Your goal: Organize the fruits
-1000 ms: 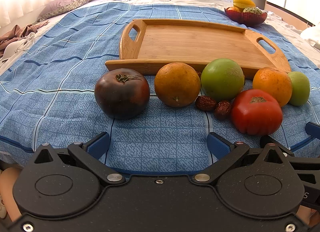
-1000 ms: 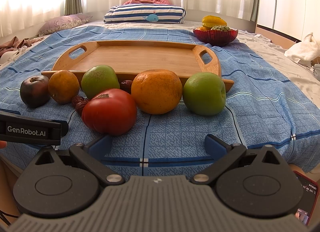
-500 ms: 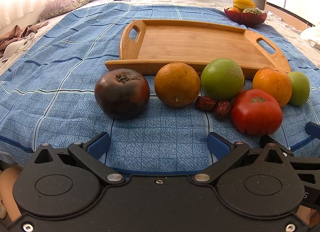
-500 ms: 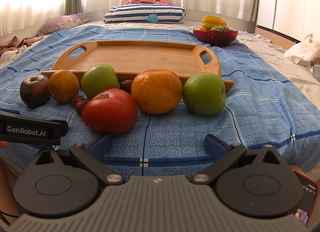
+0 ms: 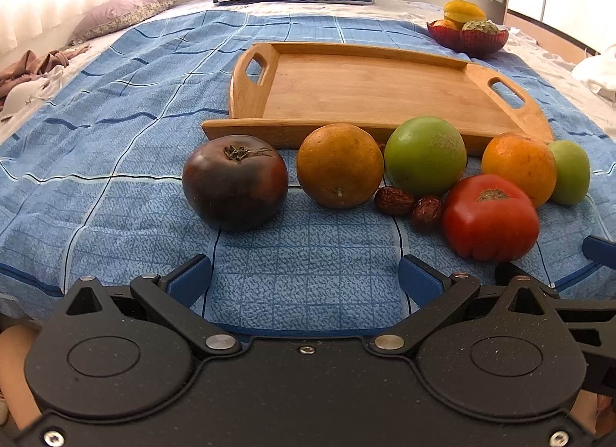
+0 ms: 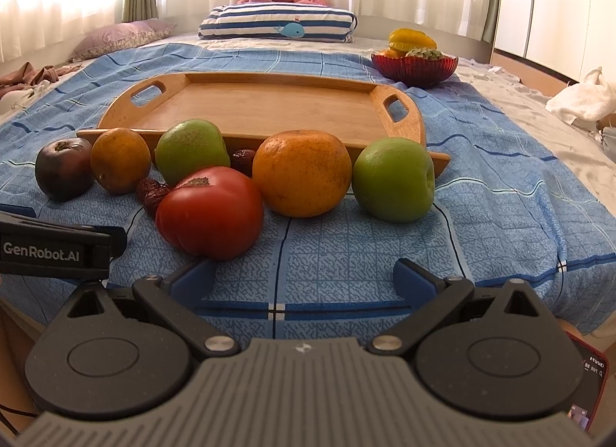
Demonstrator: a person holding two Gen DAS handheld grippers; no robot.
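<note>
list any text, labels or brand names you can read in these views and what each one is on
"GenRobot.AI": white letters on the side of the left gripper, seen at the left edge of the right wrist view.
Phone screen, bottom right corner of the right wrist view: some small characters, too small and blurred to read.
Striped pillow: a whale picture only, no words.
No readable labels on the fruits or the wooden tray.

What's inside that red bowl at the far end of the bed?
The red bowl holds a yellow star-shaped fruit on top, a green scaly fruit beside it, and something orange peeking out. Whatever lies deeper is hidden by the bowl's wall.
</note>
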